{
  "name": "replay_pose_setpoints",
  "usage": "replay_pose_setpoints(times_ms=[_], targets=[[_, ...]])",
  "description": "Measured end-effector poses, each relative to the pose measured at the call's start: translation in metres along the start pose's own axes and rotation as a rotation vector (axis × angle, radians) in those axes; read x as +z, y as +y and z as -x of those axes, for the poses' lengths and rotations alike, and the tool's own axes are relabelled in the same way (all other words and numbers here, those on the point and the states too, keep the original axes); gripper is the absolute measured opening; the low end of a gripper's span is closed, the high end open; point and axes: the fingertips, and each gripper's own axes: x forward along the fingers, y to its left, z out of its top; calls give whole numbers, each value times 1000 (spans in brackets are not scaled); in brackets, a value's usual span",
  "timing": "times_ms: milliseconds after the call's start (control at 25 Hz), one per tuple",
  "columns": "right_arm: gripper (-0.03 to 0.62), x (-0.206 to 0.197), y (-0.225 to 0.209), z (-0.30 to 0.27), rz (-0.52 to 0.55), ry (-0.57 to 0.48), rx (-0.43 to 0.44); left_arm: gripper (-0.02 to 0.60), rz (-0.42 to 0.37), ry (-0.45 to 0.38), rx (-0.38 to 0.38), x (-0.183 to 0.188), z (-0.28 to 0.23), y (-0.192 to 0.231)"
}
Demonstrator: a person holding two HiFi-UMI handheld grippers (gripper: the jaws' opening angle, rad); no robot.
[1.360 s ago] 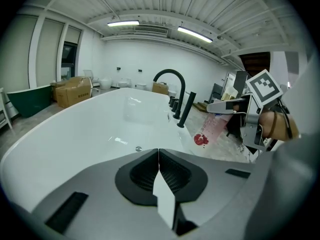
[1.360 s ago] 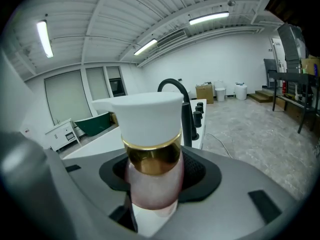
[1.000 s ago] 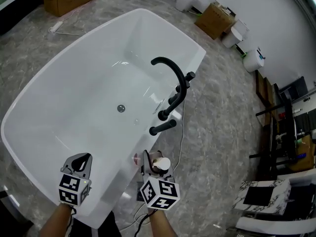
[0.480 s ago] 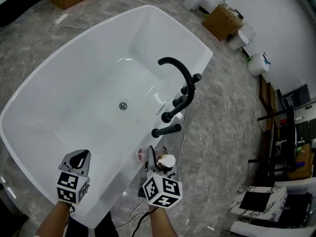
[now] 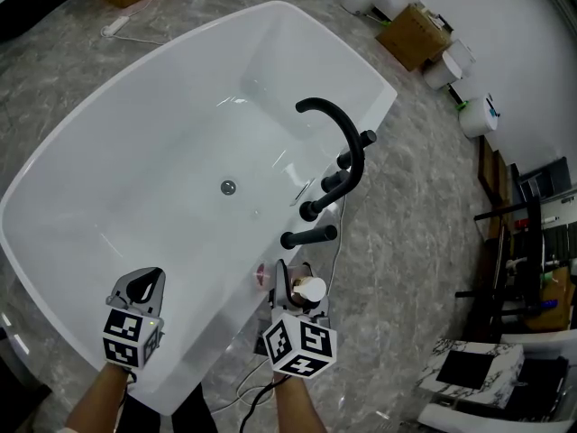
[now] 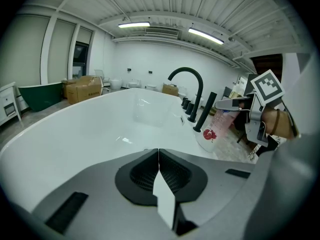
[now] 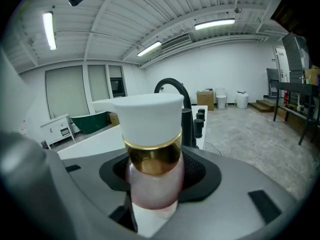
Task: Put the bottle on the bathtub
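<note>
A pink bottle (image 7: 152,181) with a white cap (image 5: 311,289) and a gold band stands upright between my right gripper's (image 5: 297,283) jaws, which are shut on it. It hangs just outside the near rim of the white bathtub (image 5: 135,142), a short way before the black faucet's lever handle (image 5: 309,237). From the left gripper view the bottle (image 6: 223,121) shows beside the rim, past the curved black spout (image 6: 189,79). My left gripper (image 5: 146,285) is shut and empty, over the tub's near rim to the left.
Black faucet knobs (image 5: 341,171) line the rim. A white cable (image 5: 335,242) runs down from the faucet to the marble floor. Cardboard boxes (image 5: 415,34), toilets (image 5: 475,115), a black rack (image 5: 518,251) and a marble-topped piece (image 5: 473,368) stand to the right.
My right gripper has carried the bottle a little along the rim toward the black lever handle. The left gripper has stayed where it was.
</note>
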Motion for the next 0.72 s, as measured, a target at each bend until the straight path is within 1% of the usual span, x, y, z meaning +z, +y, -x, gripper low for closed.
replay_pose_setpoints(times_ms=[360,720], targets=[[229,1,1,-3,4,1,-37,17,-1,13,-6,-4,-1,-3],[229,4,2,-7,21,1,-45,17,9,20,2,-8,0,2]])
